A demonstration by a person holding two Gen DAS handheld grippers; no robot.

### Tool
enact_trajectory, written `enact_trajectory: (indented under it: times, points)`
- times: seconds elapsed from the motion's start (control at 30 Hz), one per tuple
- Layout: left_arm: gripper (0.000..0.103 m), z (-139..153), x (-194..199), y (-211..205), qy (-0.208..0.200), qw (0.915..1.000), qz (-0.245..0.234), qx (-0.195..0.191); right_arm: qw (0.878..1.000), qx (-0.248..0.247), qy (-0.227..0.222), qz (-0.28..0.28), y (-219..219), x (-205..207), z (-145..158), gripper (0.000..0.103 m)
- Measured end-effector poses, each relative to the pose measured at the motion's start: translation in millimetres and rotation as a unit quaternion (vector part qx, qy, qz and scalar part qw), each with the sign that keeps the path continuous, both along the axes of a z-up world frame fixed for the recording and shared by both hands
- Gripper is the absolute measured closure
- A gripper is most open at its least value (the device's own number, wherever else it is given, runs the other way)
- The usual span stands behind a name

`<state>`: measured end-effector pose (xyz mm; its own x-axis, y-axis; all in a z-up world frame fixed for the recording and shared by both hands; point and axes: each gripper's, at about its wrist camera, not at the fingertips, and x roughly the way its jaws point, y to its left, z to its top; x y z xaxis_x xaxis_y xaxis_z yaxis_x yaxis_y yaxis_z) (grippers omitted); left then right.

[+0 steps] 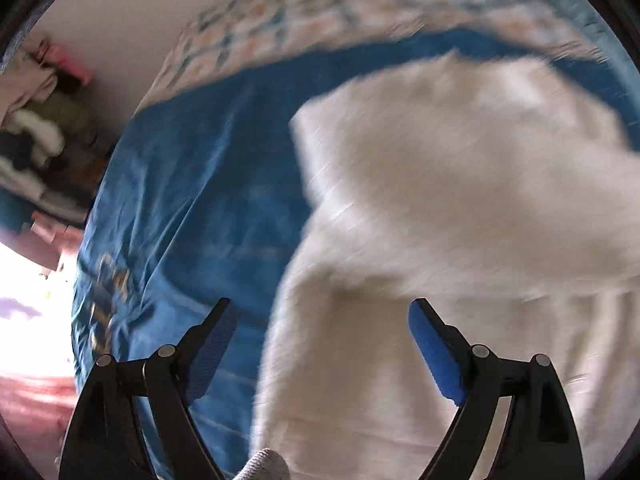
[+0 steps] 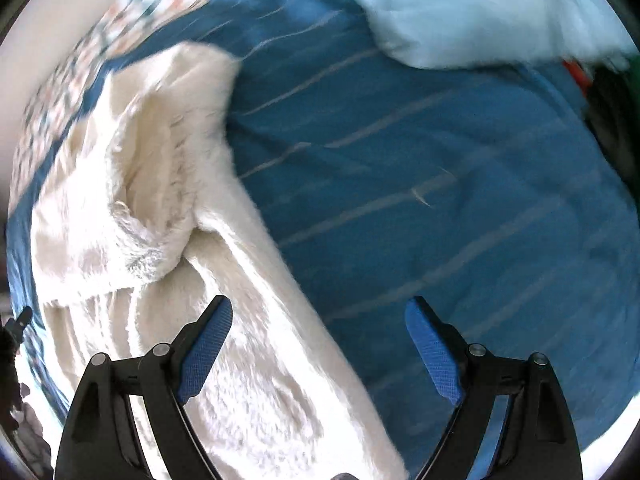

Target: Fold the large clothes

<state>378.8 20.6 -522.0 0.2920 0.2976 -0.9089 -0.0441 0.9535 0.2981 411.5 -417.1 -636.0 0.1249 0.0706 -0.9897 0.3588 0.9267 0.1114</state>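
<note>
Left wrist view
- Landmark: the blue bed cover point(image 1: 192, 184) fills the middle of this view.
- Task thing: the fluffy white garment point(image 1: 460, 208) lies on the blue bed cover, on its right part. One flap sits folded over on top.
- Left gripper point(image 1: 322, 354): its tongs are wide apart. Nothing is between them. They hang over the left edge of the white garment, where it meets the blue cover.
- Other things: a checked blanket point(image 1: 320, 12) lies at the far end of the blue cover. A pile of clothes point(image 1: 36, 136) sits off the left side of the cover. The picture is blurry.

Right wrist view
- Task thing: the white garment point(image 2: 168, 208) lies on the left part of the blue bed cover point(image 2: 440, 184), with a puffy fold near its far end.
- Right gripper point(image 2: 318, 354): its tongs are wide apart and hold nothing. They point down over the right edge of the garment.
- Other things: a pale blue pillow point(image 2: 480, 8) rests at the far right end of the cover.

Step and next move
- Step: it looks like a fold is laid down and both grippers are free.
- Next: likely each gripper needs to drop onto an edge of the garment, pinch it and fold it again.
</note>
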Motion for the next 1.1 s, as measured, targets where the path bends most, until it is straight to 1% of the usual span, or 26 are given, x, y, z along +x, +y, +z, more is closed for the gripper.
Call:
enact_trajectory:
  times: [0.1, 0.17, 0.2, 0.23, 0.27, 0.3, 0.33, 0.37, 0.4, 0.47, 0.5, 0.53, 0.57, 0.63, 0.67, 0.7, 0.73, 0.77, 0.8, 0.83, 0.9, 0.93, 1.03, 1.1]
  points:
    - [0.016, -25, 7, 20, 0.006, 0.9994, 0.025, 0.022, 0.999, -0.004, 0.008, 0.044, 16, 31, -20, 0.013]
    - [0.016, -34, 16, 24, 0.006, 0.9992, 0.033, 0.021, 0.997, -0.008, 0.019, 0.077, 28, 53, -36, 0.016]
    - [0.016, -39, 20, 23, 0.007, 0.9992, 0.032, 0.022, 0.996, 0.0, 0.02, 0.089, 32, 63, -44, 0.03]
    - [0.016, -43, 24, 22, 0.012, 0.9992, 0.03, 0.025, 0.993, 0.011, 0.03, 0.111, 41, 78, -56, 0.055]
    - [0.016, -49, 27, 22, 0.018, 0.999, 0.033, 0.026, 0.993, 0.011, 0.03, 0.111, 41, 78, -56, 0.065]
    - [0.013, -52, 28, 26, 0.024, 0.9986, 0.044, 0.018, 0.993, 0.01, 0.028, 0.114, 42, 84, -59, 0.075]
    - [0.013, -55, 29, 29, 0.027, 0.998, 0.056, 0.01, 0.994, 0.005, 0.02, 0.107, 40, 88, -58, 0.08]
    - [0.013, -54, 31, 34, 0.03, 0.9974, 0.065, 0.008, 0.996, -0.008, 0.008, 0.088, 33, 91, -56, 0.08]
    - [0.013, -56, 31, 36, 0.034, 0.9971, 0.068, 0.004, 0.999, -0.006, 0.0, 0.052, 18, 93, -57, 0.08]
    - [0.013, -55, 28, 37, 0.041, 0.9965, 0.071, -0.019, 1.0, 0.021, 0.011, -0.003, 0, 94, -67, 0.08]
    - [0.013, -55, 27, 38, 0.045, 0.9964, 0.068, -0.022, 0.999, 0.038, 0.022, -0.02, -4, 94, -74, 0.08]
    - [0.013, -53, 24, 36, 0.047, 0.9964, 0.065, -0.029, 0.998, 0.043, 0.027, -0.026, -5, 94, -76, 0.078]
    - [0.013, -51, 20, 36, 0.05, 0.9957, 0.061, -0.049, 0.998, 0.052, 0.032, -0.032, -6, 94, -73, 0.073]
    - [0.013, -51, 14, 36, 0.058, 0.9943, 0.056, -0.071, 0.996, 0.07, 0.05, -0.04, -10, 92, -68, 0.05]
    - [0.016, -54, 9, 35, 0.064, 0.9929, 0.049, -0.087, 0.994, 0.081, 0.055, -0.042, -13, 85, -63, 0.045]
    - [0.017, -56, 6, 34, 0.066, 0.9924, 0.045, -0.093, 0.993, 0.088, 0.058, -0.046, -16, 74, -56, 0.038]
    - [0.024, -58, 3, 32, 0.066, 0.9918, 0.039, -0.103, 0.993, 0.092, 0.057, -0.047, -19, 66, -52, 0.035]
    - [0.035, -58, 0, 30, 0.062, 0.9907, 0.033, -0.116, 0.992, 0.097, 0.057, -0.048, -22, 53, -46, 0.034]
    - [0.066, -57, -4, 27, 0.059, 0.9879, 0.024, -0.142, 0.992, 0.097, 0.061, -0.049, -25, 38, -43, 0.033]
    - [0.092, -57, -6, 23, 0.059, 0.9867, 0.02, -0.15, 0.992, 0.098, 0.067, -0.052, -27, 26, -42, 0.032]
    - [0.097, -50, -12, 13, 0.054, 0.9885, 0.013, -0.141, 0.99, 0.101, 0.081, -0.059, -31, -1, -44, 0.032]
    - [0.098, -46, -15, 12, 0.045, 0.9888, 0.016, -0.141, 0.989, 0.099, 0.092, -0.065, -35, -18, -46, 0.032]
    - [0.098, -27, -32, 19, 0.02, 0.9863, 0.032, -0.161, 0.986, 0.096, 0.106, -0.088, -45, -52, -51, 0.032]
    - [0.098, -16, -46, 25, 0.015, 0.983, 0.043, -0.178, 0.98, 0.115, 0.108, -0.118, -57, -73, -53, 0.032]
